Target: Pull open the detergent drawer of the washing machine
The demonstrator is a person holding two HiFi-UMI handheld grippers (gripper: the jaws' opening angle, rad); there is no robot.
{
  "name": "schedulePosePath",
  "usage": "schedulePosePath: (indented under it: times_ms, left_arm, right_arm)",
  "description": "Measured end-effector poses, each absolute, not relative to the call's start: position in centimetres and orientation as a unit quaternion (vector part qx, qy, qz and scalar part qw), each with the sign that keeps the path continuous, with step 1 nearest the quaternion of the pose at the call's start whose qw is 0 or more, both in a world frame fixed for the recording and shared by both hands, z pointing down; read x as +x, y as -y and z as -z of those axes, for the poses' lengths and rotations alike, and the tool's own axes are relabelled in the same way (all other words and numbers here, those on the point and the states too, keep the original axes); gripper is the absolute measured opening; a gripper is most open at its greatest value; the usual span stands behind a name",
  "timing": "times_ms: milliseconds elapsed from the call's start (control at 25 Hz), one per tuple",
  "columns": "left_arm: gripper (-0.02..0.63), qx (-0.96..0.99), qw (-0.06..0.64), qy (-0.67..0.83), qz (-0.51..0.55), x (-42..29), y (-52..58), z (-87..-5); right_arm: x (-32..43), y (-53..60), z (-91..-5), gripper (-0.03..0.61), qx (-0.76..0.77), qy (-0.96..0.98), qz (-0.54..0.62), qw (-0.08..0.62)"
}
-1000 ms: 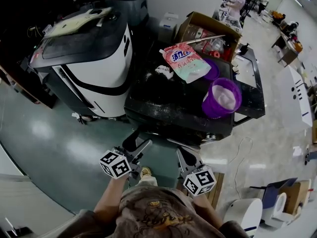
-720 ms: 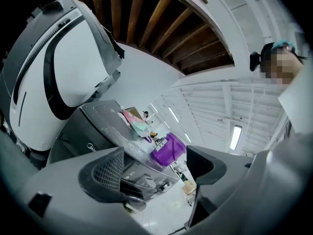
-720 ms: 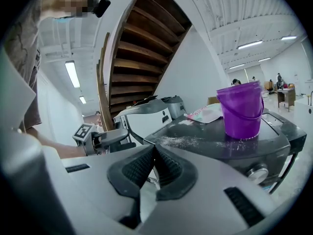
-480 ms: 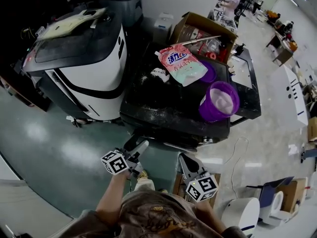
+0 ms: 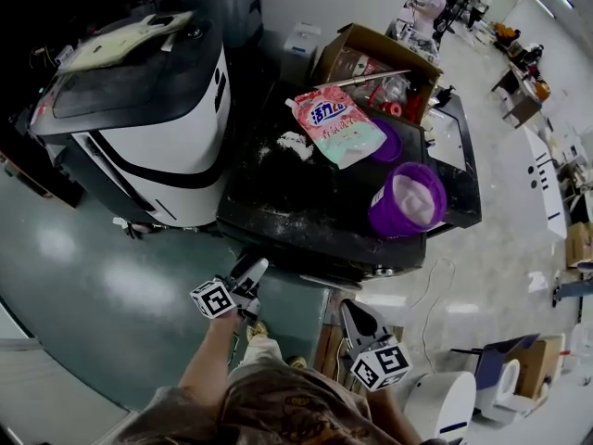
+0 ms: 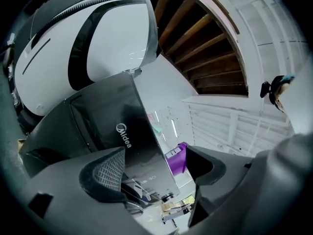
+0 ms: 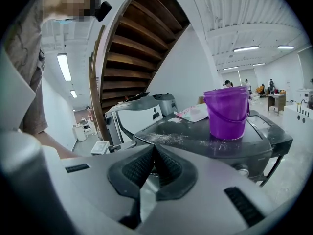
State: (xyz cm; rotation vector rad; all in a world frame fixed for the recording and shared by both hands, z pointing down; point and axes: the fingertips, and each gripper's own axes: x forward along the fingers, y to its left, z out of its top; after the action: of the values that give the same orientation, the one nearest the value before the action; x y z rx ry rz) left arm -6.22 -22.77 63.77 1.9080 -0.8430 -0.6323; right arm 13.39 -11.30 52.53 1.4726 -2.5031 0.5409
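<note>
The black washing machine stands ahead of me; its front and the detergent drawer are hidden in the head view. My left gripper hangs low before its front left corner. In the left gripper view the black front panel with its brand mark fills the middle, tilted. The left gripper is open; its jaws have just been opening and nothing lies between them. My right gripper sits lower right, off the machine. In the right gripper view the right gripper is shut, pads together on nothing.
A purple bucket and a pink detergent bag rest on the washer's top, with spilled white powder. A white-and-black machine stands close on the left. An open cardboard box sits behind. People work far back.
The left gripper has sunk lower in front of the washer and rolled. The right gripper has drifted slightly down and right in the head view. The washer sits higher in the picture.
</note>
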Motion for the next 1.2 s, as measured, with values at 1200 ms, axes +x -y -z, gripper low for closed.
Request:
schedulePosePath:
  times_ms: [1200]
  left_arm:
    - [0.387,0.752,0.477,0.271,0.366,-6.1,27.4,-67.5]
  right_arm:
    - [14.1,11.3,-53.4,0.003,0.515,0.823,-0.191,0.144]
